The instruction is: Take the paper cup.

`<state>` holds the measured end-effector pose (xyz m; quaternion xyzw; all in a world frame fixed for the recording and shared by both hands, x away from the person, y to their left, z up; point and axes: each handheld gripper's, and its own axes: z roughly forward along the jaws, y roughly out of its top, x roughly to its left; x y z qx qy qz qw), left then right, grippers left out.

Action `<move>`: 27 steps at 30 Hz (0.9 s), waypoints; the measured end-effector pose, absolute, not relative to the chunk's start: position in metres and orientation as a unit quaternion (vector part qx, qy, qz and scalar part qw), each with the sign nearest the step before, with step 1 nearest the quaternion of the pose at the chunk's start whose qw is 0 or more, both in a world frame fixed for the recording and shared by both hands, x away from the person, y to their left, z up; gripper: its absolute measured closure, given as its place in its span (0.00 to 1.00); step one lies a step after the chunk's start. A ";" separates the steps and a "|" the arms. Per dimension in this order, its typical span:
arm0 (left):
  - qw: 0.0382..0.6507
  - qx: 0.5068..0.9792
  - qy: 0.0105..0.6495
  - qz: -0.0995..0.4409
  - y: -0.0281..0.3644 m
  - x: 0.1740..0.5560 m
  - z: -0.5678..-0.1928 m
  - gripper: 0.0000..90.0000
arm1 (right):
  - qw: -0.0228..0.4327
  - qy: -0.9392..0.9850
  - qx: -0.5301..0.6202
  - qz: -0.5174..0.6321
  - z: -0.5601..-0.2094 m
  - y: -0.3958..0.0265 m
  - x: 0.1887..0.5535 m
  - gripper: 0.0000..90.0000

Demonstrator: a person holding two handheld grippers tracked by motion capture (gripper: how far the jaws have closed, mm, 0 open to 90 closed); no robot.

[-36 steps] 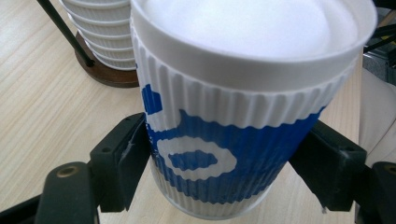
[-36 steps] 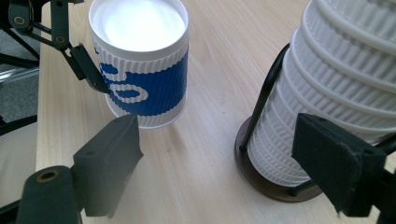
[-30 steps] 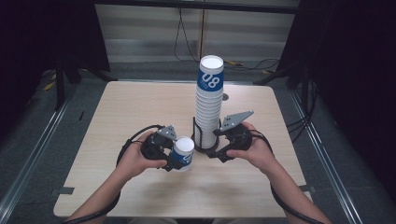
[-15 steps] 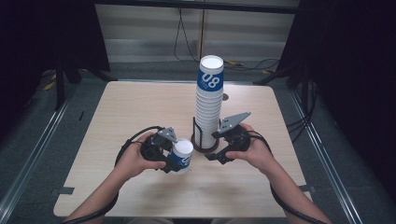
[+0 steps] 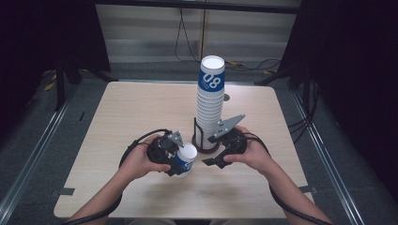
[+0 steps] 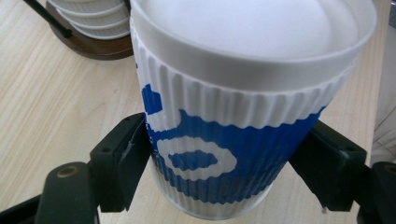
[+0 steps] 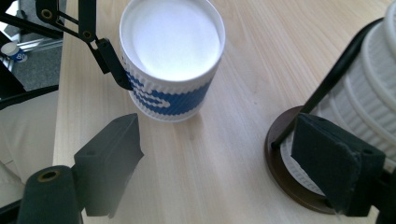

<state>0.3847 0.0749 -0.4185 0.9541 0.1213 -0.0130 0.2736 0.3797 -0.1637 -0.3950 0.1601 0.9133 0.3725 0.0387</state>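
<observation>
On my L gripper [image 5: 177,157] I've got the jaws clamped on the single cup [image 5: 184,159], one black pad each side of the ribbed blue-and-white wall, approx mid-height. In the left gripper view the cup [image 6: 243,116] sits upright, open mouth up, base on or just at the table; can't tell which. The person's left hand [image 5: 138,161] wraps the gripper body w/ cable looped behind.

R gripper [image 5: 213,150] has jaws wide, nothing between the pads. In the right gripper view one pad hangs over bare wood, the other sits in front of the brown round base [image 7: 285,172] of the cup holder, near but I can't say touching. Right hand [image 5: 251,154] holds it just beside the stack.

Outward: the tall cup stack [image 5: 210,105] stands upright in a black wire holder on that base, top cup blue-banded w/ white print. Single cup is just left of the stack's foot, near, apart. All on the light wood table [image 5: 141,108], near its front-centre.
</observation>
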 end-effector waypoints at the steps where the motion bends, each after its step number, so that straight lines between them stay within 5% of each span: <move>1: 0.272 0.955 0.117 -0.012 0.074 0.385 -0.418 0.26 | 0.037 0.914 0.158 0.372 -0.395 -0.163 0.379 0.17; 27: 0.245 0.966 0.084 -0.016 0.048 0.378 -0.418 0.26 | 0.010 0.917 0.133 0.377 -0.397 -0.145 0.375 0.19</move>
